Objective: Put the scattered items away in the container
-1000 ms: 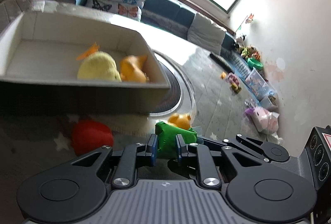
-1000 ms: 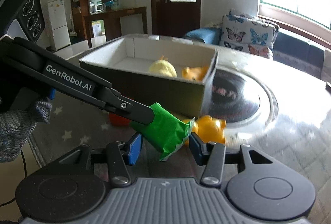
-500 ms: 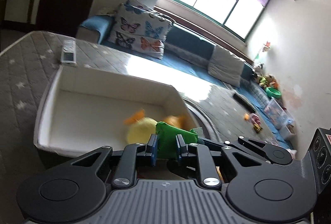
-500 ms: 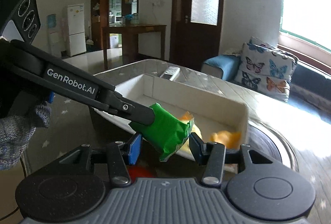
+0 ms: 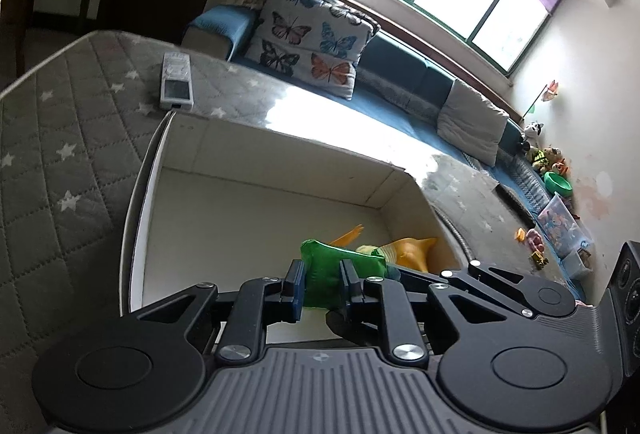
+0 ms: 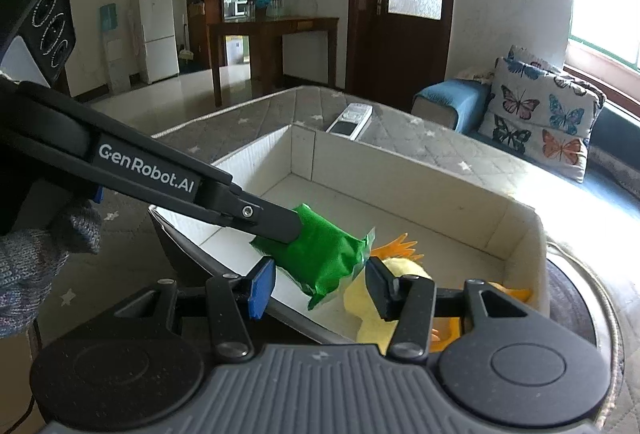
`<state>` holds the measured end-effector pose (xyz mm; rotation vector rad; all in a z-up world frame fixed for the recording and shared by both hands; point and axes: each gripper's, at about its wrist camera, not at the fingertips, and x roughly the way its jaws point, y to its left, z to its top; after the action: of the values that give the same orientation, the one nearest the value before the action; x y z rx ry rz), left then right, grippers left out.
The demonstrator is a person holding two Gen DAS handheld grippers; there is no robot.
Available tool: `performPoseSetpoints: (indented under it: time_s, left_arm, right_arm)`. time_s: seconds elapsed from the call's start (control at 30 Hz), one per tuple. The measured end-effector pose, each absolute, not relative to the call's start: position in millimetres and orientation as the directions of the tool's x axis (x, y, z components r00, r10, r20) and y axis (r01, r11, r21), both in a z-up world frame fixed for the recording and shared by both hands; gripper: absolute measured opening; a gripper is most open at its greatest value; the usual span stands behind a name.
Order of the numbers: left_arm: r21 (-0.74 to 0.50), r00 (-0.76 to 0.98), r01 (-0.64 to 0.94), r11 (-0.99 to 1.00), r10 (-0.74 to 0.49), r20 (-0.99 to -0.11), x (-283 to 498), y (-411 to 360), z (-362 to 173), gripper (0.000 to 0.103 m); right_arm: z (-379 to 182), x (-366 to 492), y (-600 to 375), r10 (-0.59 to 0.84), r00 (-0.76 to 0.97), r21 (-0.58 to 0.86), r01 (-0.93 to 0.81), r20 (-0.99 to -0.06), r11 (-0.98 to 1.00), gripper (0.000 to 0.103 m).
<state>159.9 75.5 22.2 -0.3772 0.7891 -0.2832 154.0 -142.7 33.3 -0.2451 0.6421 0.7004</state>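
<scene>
The crinkled green foil packet [image 5: 340,272], which a second ago hung low beside the box's outer wall, is now carried over the open white cardboard box [image 5: 256,149], so the drop-off looks close. The left gripper [image 5: 320,284] is clamped on the packet, its pads pressing both sides. The right gripper [image 6: 316,286] stands around the packet's free end with its jaws apart, the pads not clearly touching the foil. A hand in a grey knitted glove [image 6: 36,258] holds the left tool.

Inside the box a yellow plush toy [image 6: 384,298] and an orange soft toy [image 5: 408,252] lie directly beneath the packet, so it would likely land on them; there is bare floor further left. A white remote control [image 5: 175,81] rests on the grey star-quilted worktop [image 5: 60,137] just behind the box's far corner, clear of the path. A butterfly-print cushion [image 5: 312,41] sits on the blue sofa beyond.
</scene>
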Motion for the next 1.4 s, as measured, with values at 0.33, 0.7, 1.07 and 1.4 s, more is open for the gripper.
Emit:
performPoseSetpoints:
  time_s: [0.33,0.7,1.07,1.4]
  left_arm:
    - [-0.442,0.657,0.088,0.893,-0.386,-0.648,164,79,14,0.019]
    - [-0.434,0.68,0.117,0.893,-0.391,-0.621,145,67,28,0.019]
    - [-0.433,0.671,0.157,0.888,-0.418,-0.613,119,44,32,0.019]
    - [-0.435,0.642,0.189,0.88,-0.446,-0.623,101,18,27,0.021]
  right_arm:
    - [32,149,-141,0.52,0.584,0.002,-0.663,-0.623,0.748,0.051]
    - [47,124,-163,0.519,0.618,-0.009,-0.648,-0.59,0.761,0.053]
    - [44,91,-192,0.494,0.637,-0.022,-0.625,-0.592,0.78,0.056]
    - [35,69,-223,0.462,0.656,-0.006,-0.58,-0.597,0.815,0.062]
